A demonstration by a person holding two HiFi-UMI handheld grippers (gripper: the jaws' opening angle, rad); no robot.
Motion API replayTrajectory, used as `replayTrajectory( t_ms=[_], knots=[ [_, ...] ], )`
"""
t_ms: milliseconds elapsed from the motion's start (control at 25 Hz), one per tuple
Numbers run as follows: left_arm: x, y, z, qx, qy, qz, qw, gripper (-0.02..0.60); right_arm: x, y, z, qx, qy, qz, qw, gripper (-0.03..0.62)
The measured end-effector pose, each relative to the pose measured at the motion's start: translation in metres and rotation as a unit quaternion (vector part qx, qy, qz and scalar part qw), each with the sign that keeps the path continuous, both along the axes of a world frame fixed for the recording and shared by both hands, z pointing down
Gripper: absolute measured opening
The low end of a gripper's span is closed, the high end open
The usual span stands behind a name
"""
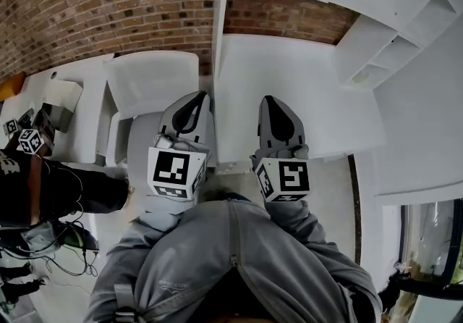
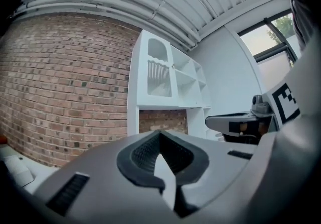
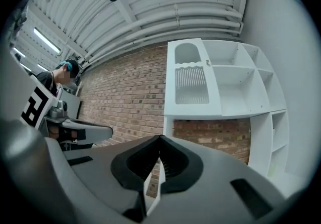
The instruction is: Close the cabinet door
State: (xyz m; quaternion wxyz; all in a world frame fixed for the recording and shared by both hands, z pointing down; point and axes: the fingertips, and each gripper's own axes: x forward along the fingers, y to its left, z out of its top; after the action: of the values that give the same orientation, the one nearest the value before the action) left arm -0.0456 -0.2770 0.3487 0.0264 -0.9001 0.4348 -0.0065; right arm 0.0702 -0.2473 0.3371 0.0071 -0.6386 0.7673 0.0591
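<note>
Standing before the white cabinet (image 3: 258, 137), the person holds the left gripper (image 2: 159, 135) and right gripper (image 3: 159, 138) side by side — both pressed together, pinching nothing — with the slatted cabinet door (image 3: 191, 81) ahead and above them.

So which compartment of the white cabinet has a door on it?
The upper one nearest the brick wall: its door has an arched panel over a slatted one and a small knob. The compartments beside it are bare open shelves.

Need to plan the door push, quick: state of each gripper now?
Left gripper: closed, holding nothing.
Right gripper: closed, holding nothing.
</note>
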Motion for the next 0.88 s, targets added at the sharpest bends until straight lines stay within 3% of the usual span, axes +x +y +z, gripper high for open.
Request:
replayTrajectory(
  t_ms=[440, 880],
  knots=[
    [-0.01, 0.002, 0.028, -0.028, 0.021, -0.042, 0.9985, 0.003, -0.021, -0.009, 0.017, -0.007, 0.006, -0.051, 0.999, 0.026],
    [0.0, -0.002, 0.031, -0.03, 0.02, -0.04, 0.9985, 0.003, -0.012, -0.015, 0.028, -0.019, -0.013, -0.064, 0.998, 0.026]
  ],
)
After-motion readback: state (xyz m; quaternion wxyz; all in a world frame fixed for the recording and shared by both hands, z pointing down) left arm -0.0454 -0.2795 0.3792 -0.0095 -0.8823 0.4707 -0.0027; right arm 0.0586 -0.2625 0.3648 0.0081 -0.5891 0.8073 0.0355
